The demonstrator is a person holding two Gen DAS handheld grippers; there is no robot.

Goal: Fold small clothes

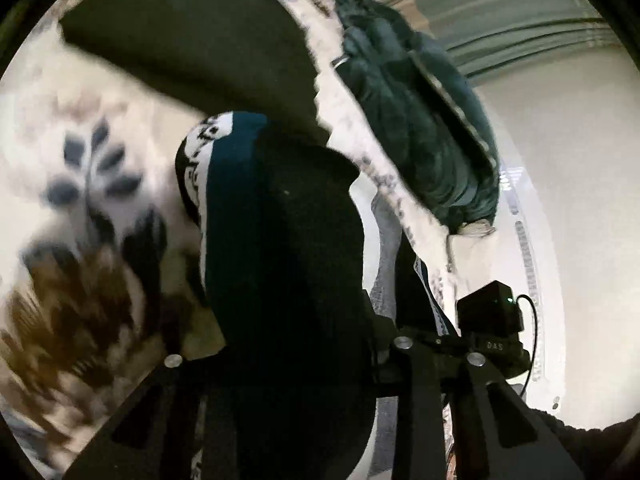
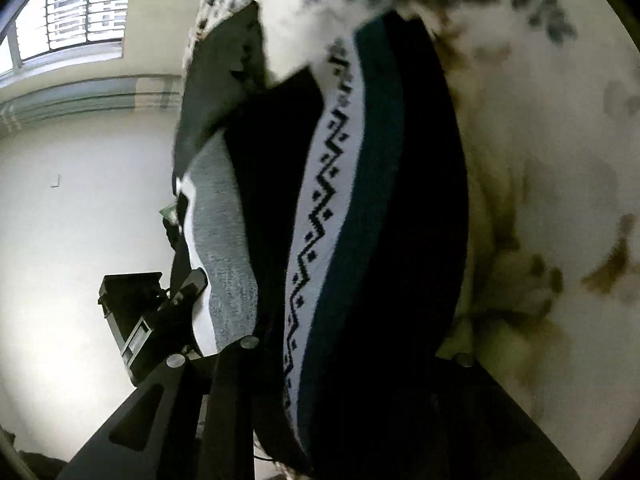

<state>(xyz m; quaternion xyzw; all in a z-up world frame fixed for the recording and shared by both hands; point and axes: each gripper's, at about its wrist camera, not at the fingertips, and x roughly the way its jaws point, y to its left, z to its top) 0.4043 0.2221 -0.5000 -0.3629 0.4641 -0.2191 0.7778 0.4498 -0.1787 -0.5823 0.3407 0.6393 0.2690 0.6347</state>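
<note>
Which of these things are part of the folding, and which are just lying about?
In the job: black patterned garment, left gripper, right gripper, floral sheet beneath.

Lying about: dark green pillow, flat dark cloth, window.

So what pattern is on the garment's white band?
Black zigzag with small diamonds on the band; right wrist view.

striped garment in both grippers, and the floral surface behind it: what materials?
Striped garment: looks like knit fabric, matte; the zigzag band looks knitted in, not printed, and it drapes softly. Likely cotton or a blend; cannot tell which.
Floral surface: woven printed cloth, matte, probably a bedsheet; motion blur hides the weave.
</note>
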